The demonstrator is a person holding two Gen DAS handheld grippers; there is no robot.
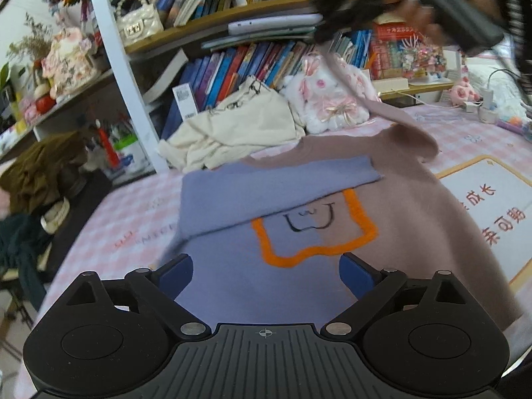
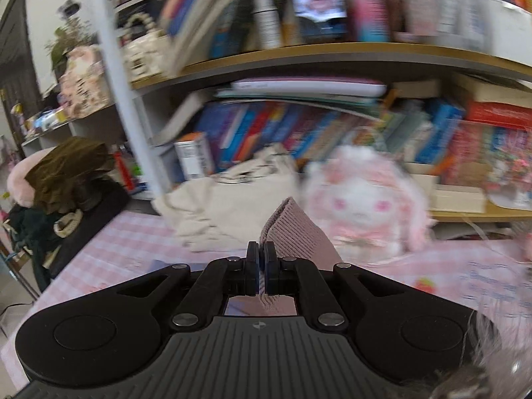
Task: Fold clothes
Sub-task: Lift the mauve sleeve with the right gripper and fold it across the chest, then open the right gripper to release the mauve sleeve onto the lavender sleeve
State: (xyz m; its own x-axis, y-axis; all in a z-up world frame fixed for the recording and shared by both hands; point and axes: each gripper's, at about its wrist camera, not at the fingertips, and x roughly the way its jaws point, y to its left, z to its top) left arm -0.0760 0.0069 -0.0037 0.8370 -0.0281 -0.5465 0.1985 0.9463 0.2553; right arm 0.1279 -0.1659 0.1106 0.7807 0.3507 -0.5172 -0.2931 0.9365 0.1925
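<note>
Sweater, half periwinkle, half mauve, lies flat on the pink checked tablecloth; its periwinkle sleeve is folded across the chest above an orange-outlined patch. Left gripper hovers over the hem, fingers spread, empty. Right gripper clenched on the mauve sleeve cuff, raised off the table before a plush rabbit.

Plush rabbit beside bookshelf
</note>
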